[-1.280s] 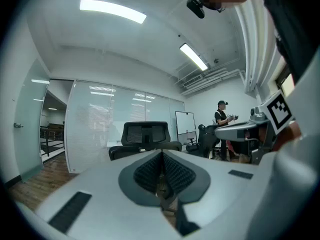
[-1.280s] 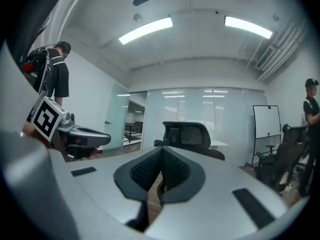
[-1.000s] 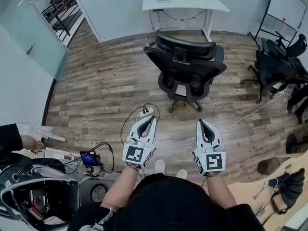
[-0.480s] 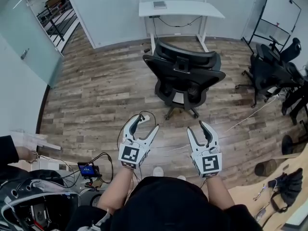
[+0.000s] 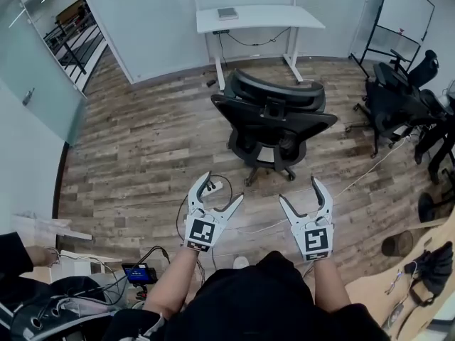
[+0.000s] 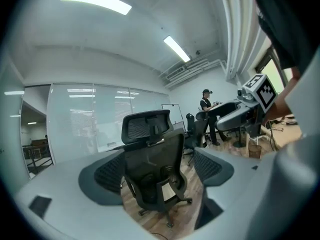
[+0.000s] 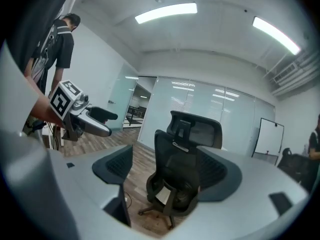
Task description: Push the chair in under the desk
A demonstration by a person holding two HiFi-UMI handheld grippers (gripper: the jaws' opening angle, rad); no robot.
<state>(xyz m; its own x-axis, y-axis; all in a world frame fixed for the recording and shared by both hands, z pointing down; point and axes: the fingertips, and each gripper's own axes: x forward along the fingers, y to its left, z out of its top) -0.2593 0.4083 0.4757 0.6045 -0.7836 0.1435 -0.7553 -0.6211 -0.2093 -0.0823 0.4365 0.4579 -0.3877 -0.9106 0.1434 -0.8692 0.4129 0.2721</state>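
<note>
A black mesh office chair (image 5: pixel 274 123) stands on the wood floor, its back toward me, well short of the white desk (image 5: pixel 259 18) by the far wall. My left gripper (image 5: pixel 222 189) and right gripper (image 5: pixel 302 190) hover side by side in front of me, a good way short of the chair. Both jaws are opening, with nothing between them. In the left gripper view the chair (image 6: pixel 155 169) shows beyond the spread grey pads (image 6: pixel 107 176). The right gripper view frames the chair (image 7: pixel 182 169) the same way, apart from its pads (image 7: pixel 112 166).
More black chairs (image 5: pixel 398 98) and a whiteboard (image 5: pixel 409 9) stand at the right. A power strip with cables (image 5: pixel 213 187) lies on the floor under my left gripper. A person's hand (image 5: pixel 32 229) and gear sit at lower left. A wooden table (image 5: pixel 426 275) is at lower right.
Both grippers went from shut to spread wide. My hands dropped slightly in the view, and the desk and chair appear a little lower and fuller.
</note>
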